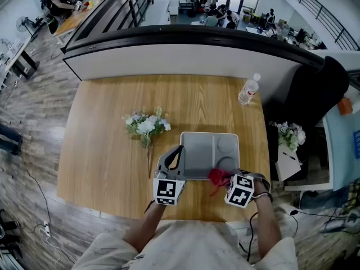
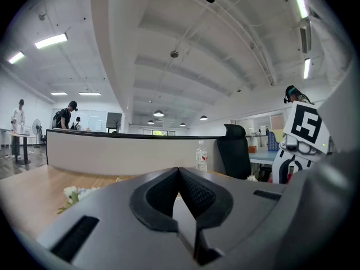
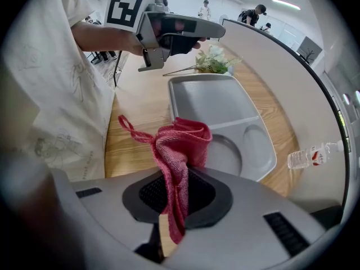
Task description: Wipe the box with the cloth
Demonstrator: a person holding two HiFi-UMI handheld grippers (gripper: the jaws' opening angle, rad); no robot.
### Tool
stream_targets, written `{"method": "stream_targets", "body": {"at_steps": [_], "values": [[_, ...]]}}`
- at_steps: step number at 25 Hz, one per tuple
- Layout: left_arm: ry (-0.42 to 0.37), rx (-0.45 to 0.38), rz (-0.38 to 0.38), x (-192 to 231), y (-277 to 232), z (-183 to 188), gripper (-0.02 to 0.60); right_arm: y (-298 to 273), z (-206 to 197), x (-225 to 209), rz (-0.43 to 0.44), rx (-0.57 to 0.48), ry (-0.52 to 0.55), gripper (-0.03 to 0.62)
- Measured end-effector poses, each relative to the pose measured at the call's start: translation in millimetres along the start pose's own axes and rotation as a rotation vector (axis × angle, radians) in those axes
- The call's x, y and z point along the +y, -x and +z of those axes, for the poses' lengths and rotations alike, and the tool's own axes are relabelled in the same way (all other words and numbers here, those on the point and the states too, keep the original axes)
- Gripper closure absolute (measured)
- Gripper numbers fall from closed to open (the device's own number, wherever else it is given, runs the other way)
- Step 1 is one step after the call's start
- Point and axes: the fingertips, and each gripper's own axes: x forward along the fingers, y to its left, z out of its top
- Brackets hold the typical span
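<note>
The box is a shallow grey tray (image 1: 209,151) with compartments, lying on the wooden table (image 1: 107,162). My right gripper (image 1: 224,179) is at the tray's near edge, shut on a red cloth (image 1: 218,178). In the right gripper view the cloth (image 3: 181,148) bunches up out of the jaws of the right gripper (image 3: 177,193), just above the tray (image 3: 214,103). My left gripper (image 1: 174,156) hovers by the tray's near left corner. The left gripper (image 2: 179,176) has its pads together with nothing between them; it also shows as the left gripper (image 3: 185,35) held above the table.
A bunch of white flowers (image 1: 147,125) lies left of the tray. A water bottle (image 1: 248,90) stands at the table's far right corner. A curved counter wall (image 1: 185,55) runs behind the table, and a black chair (image 1: 315,89) and more flowers (image 1: 288,135) stand to the right.
</note>
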Motion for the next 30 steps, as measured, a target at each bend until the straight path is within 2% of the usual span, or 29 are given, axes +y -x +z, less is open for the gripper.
{"method": "stream_targets", "body": {"at_steps": [8, 13, 24, 30], "values": [[0.001, 0.0, 0.005, 3, 0, 1, 0.568, 14, 0, 9, 0.064, 0.043, 0.006, 0.531], [0.001, -0.001, 0.007, 4, 1, 0, 0.568, 30, 8, 5, 0.044, 0.037, 0.026, 0.531], [0.002, -0.011, 0.022, 12, 3, 3, 0.568, 53, 31, -27, -0.069, 0.009, 0.088, 0.53], [0.012, -0.014, 0.038, 19, 6, 4, 0.568, 61, 46, -51, -0.192, -0.013, 0.143, 0.53]]}}
